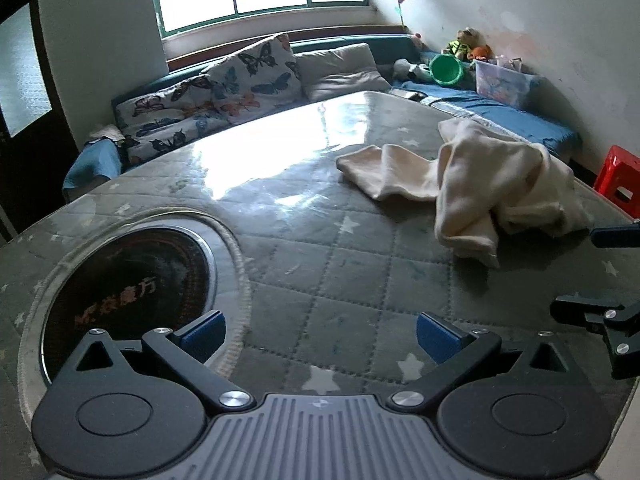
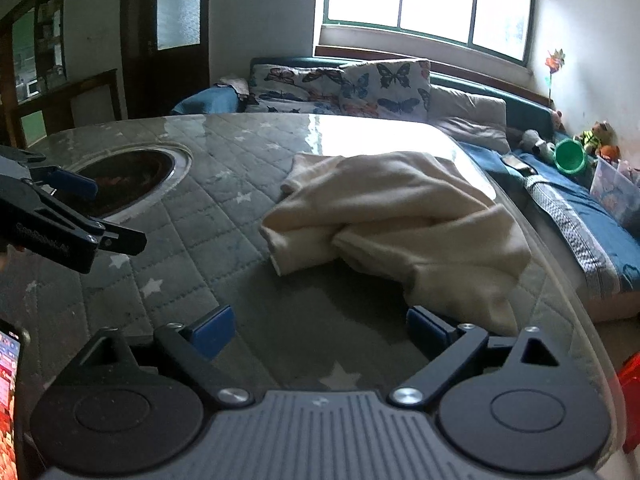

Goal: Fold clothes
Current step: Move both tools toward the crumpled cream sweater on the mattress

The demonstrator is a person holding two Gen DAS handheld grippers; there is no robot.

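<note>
Spread wide with nothing between them, both jaws hang over the quilted table [image 1: 320,280]: left gripper [image 1: 320,338], right gripper [image 2: 320,330]. One cream garment [image 2: 400,216] lies crumpled on the table just beyond the right gripper, bunched in thick folds. Farther back, three cushions [image 1: 256,76] line the sofa.

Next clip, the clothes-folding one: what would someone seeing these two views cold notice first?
A crumpled cream garment lies in a heap on the quilted, star-patterned table cover, near the table's right edge. Both claws stand open and empty over the cover, the right claw just short of the heap, the left claw farther off. A dark round inset sits in the table at left, with window glare across the far end.
</note>
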